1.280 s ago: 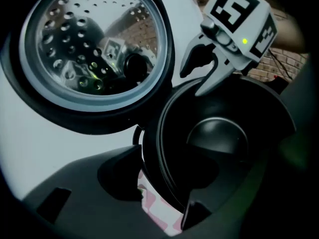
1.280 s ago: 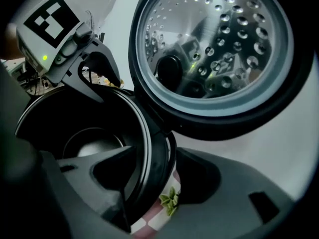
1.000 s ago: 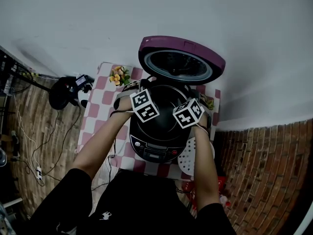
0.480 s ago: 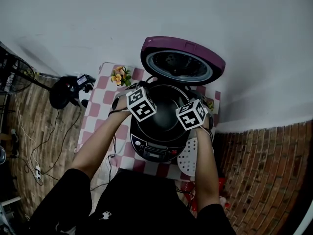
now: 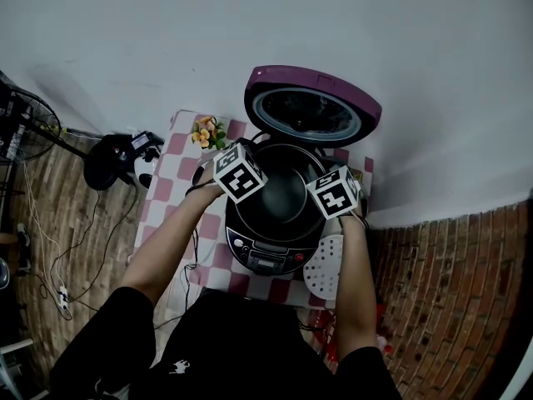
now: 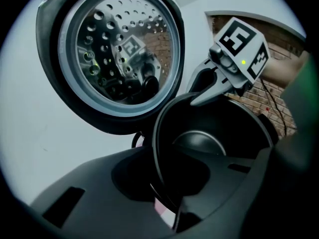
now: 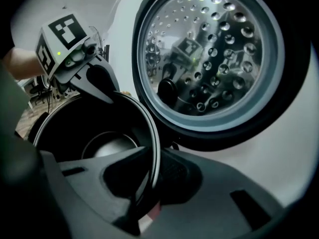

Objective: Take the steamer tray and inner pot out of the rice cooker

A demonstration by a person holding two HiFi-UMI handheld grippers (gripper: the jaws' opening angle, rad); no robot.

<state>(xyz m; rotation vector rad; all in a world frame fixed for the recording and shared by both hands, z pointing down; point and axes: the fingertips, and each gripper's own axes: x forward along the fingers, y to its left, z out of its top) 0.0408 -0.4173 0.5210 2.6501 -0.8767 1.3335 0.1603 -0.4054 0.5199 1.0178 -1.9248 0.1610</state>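
We record one rice cooker (image 5: 265,258), round and dark-bodied, standing on a desk (image 5: 165,183) covered with a red-and-white checked cloth. Its one lid (image 5: 310,84), glossy purple plastic outside, is raised upright behind the body. The lid's inner plate (image 6: 119,49) is a shiny metal disc pierced with many round holes and ringed by a smooth grey gasket.

The one inner pot (image 5: 279,200), a dark matte bowl with a thin rolled rim, sits in the cooker. The one steamer tray (image 5: 326,267), a white perforated disc, lies on the desk just beside the cooker's right front and overhangs the desk edge.

Two grippers are present, each bearing one marker cube. The left gripper (image 6: 167,193) and right gripper (image 7: 144,193) have just been closing their jaws. Each pair is now narrow and clamped on the pot's rim, on opposite sides.

One small bunch of yellow-orange flowers (image 5: 206,130) stands at the desk's far left.
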